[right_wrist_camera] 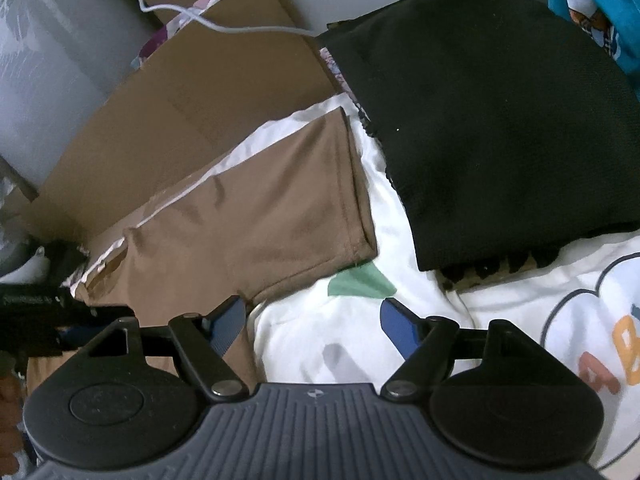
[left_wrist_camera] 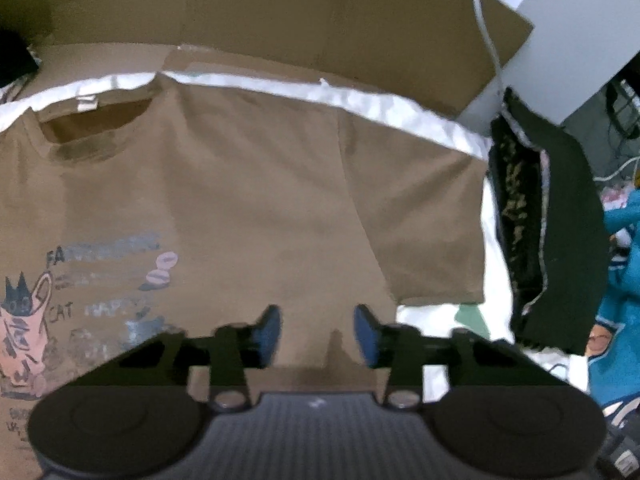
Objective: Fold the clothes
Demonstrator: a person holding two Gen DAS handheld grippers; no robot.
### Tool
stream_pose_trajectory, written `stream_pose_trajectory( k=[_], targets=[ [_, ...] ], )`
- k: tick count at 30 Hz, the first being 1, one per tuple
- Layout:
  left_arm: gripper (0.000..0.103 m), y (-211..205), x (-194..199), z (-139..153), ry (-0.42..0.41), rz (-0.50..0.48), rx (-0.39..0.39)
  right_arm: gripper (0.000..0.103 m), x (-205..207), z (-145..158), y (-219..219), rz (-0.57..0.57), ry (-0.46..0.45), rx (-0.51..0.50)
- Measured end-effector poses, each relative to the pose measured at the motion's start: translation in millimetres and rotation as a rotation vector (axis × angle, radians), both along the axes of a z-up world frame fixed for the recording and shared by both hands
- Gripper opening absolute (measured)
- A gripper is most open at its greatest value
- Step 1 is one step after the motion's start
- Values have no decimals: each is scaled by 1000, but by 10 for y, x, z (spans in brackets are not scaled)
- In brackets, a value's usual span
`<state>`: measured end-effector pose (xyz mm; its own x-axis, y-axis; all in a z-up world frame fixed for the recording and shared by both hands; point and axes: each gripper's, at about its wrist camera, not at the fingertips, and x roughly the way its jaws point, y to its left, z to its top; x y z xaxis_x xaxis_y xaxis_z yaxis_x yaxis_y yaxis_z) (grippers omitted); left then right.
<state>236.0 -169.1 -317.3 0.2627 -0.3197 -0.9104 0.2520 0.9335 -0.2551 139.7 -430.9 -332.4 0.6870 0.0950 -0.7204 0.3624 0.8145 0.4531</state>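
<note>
Firstly, findings by item, nearest first:

Left gripper [left_wrist_camera: 316,334]: jaws narrowed, a clear gap between the blue pads, bare brown cloth showing in that gap; no fold of fabric visibly pinched, and whether the tips touch the cloth cannot be told from this blurred view.

Right gripper [right_wrist_camera: 314,326]: jaws wide apart; the left pad [right_wrist_camera: 228,328] sits over the edge of the brown shirt below the sleeve, the right pad over white bedding; nothing gripped.

Brown T-shirt [left_wrist_camera: 248,184]: lies flat, front up, neck away from the left camera; a printed cat graphic [left_wrist_camera: 24,332] with partly illegible lettering sits at the left of the chest; a white neck label [left_wrist_camera: 86,102] shows inside the collar.

Sleeve [right_wrist_camera: 288,200]: spread flat outward, its hem nearest the black garment, its lower corner touching a green patch [right_wrist_camera: 360,280] printed on the sheet.

White sheet [right_wrist_camera: 340,340]: lies under the shirt and shows as a white strip beyond its shoulders; a cloud outline with coloured letters [right_wrist_camera: 600,352] is printed at the right.

Black garment [right_wrist_camera: 492,120]: lies just beside the sleeve, apart from it, on the sheet, a patterned layer showing under its near edge.

Teal fabric [left_wrist_camera: 624,264]: lies beyond the black garment, partly cut off by the frame.

Cardboard [left_wrist_camera: 280,12]: flattened brown sheets stand behind the shirt's collar side.

White cable [right_wrist_camera: 224,26]: trails across the cardboard.

Wall [right_wrist_camera: 48,60]: pale panel at the far edge.
</note>
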Motion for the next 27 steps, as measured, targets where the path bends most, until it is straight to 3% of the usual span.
stream_pose_trajectory(
  k=[6, 11, 24, 27],
  targets=[
    [24, -165, 59, -312, 56, -48, -11, 60, 183, -195, -34, -23, 4, 49],
    [19, -267, 181, -492, 72, -61, -44, 60, 357, -289, -135, -95, 2, 22],
    [12, -423, 337, -698, 105, -89, -82, 59, 593, -524, -211, -173, 24, 121],
    [12, -425, 339, -726, 108, -87, -87, 49, 667, -510, -191, -193, 28, 113]
  ],
)
